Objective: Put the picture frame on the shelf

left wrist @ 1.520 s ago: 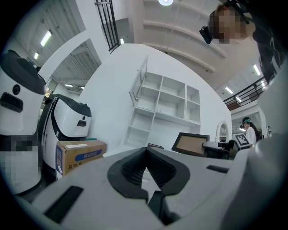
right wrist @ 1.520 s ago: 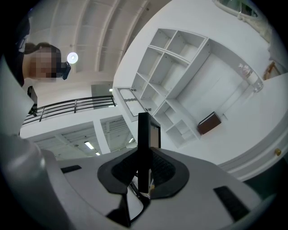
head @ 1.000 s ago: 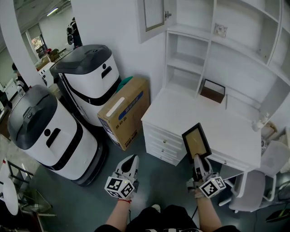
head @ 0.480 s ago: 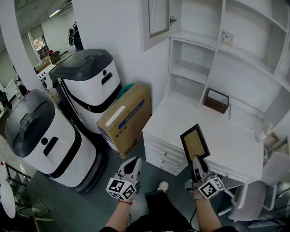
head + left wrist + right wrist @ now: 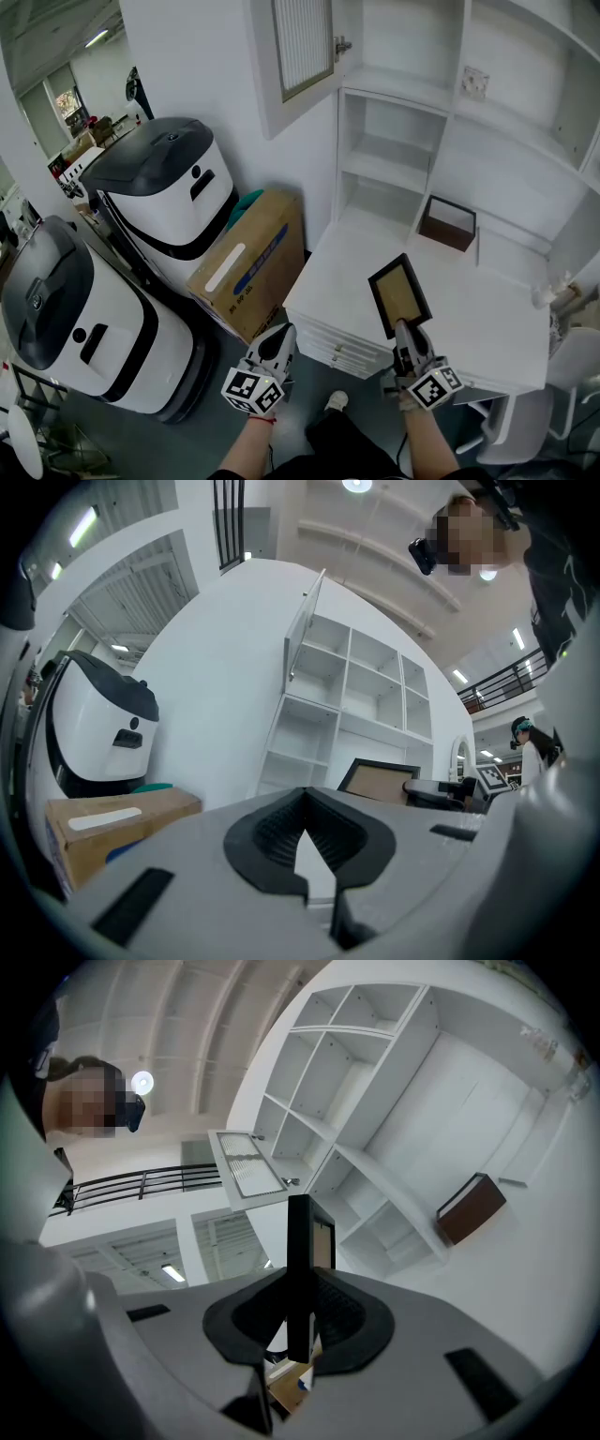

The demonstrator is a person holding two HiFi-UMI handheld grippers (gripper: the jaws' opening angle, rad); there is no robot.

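The picture frame (image 5: 400, 295), black with a tan middle, stands upright over the front of the white desk (image 5: 487, 319). My right gripper (image 5: 405, 330) is shut on its lower edge. In the right gripper view the frame (image 5: 299, 1251) shows edge-on between the pads. The white shelf unit (image 5: 398, 155) rises behind the desk, and its compartments (image 5: 366, 1101) look bare. My left gripper (image 5: 279, 334) hangs level before the desk drawers, shut with nothing in it (image 5: 302, 803). From the left gripper view the frame (image 5: 380, 780) shows to the right.
A dark brown open box (image 5: 447, 223) stands at the back of the desk. A cardboard carton (image 5: 248, 262) leans beside the desk's left end. Two large white-and-black machines (image 5: 164, 202) (image 5: 75, 323) stand to the left. A cabinet door (image 5: 300, 47) hangs open above, and a chair (image 5: 525, 427) stands at lower right.
Both grippers have moved forward toward the desk and shelves, with the frame carried along in the right one. The shelves now look nearer and larger.
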